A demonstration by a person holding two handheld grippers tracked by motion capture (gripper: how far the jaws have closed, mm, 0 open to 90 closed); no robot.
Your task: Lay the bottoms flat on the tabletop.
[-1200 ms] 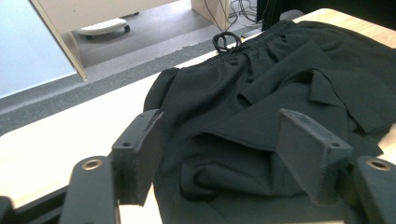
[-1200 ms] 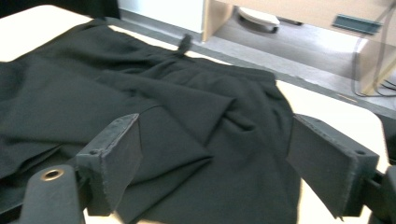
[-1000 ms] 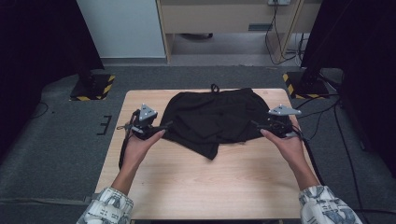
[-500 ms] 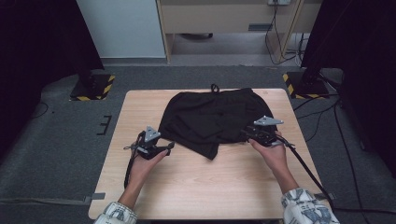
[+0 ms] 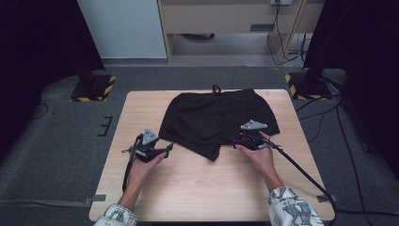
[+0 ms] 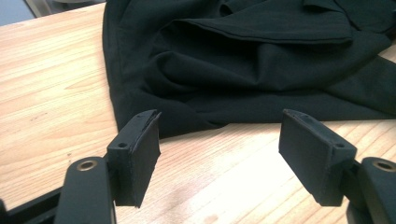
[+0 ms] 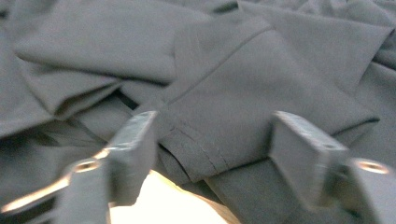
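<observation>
Down at the lower left of the high view, the left gripper sits in the person's left hand with its jaws spread wide and nothing between them; in the left gripper view both black pads stand apart over bare wood, just short of the cloth's near edge. Right of centre in the high view, the right gripper is held in the right hand, its tips at the lower right edge of the cloth. Its own view is blurred, yet the jaws are plainly parted and empty, with a folded, stitched hem of the fabric lying between and just beyond them. A dark cable trails from this gripper toward the lower right of the frame. The black garment, which looks like a pair of shorts with a drawstring loop at its far edge, lies rumpled across the middle and upper part of the wooden table. Around the table is grey carpet.
</observation>
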